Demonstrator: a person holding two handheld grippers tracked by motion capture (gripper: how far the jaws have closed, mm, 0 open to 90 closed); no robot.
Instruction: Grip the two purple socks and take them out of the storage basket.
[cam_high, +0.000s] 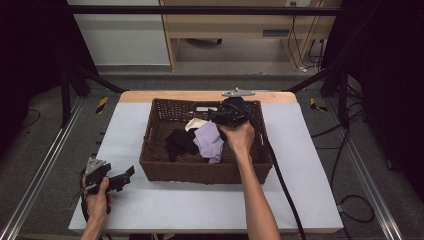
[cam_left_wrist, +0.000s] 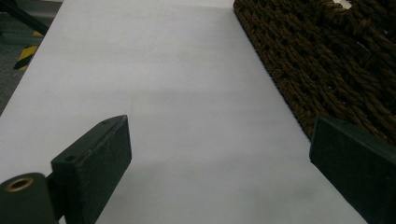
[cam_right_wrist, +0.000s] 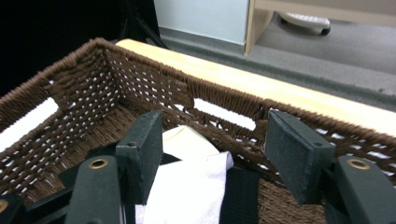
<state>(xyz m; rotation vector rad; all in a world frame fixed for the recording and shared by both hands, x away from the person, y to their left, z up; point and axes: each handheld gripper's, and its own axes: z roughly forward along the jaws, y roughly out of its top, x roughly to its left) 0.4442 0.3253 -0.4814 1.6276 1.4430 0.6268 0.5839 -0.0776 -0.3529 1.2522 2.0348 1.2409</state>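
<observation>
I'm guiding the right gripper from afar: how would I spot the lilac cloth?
Find the brown wicker basket in the middle of the white table. The lilac cloth lies inside it, right of centre. It is pale purple, between a black cloth and a cream one.

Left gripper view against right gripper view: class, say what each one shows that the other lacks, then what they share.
The left gripper view alone shows the bare white table top and the basket's outer wall. The right gripper view alone shows the basket's inside, with pale cloths lying in it, and the table's wooden edge. Both share the woven brown basket and a pair of black jaws standing open.
</observation>
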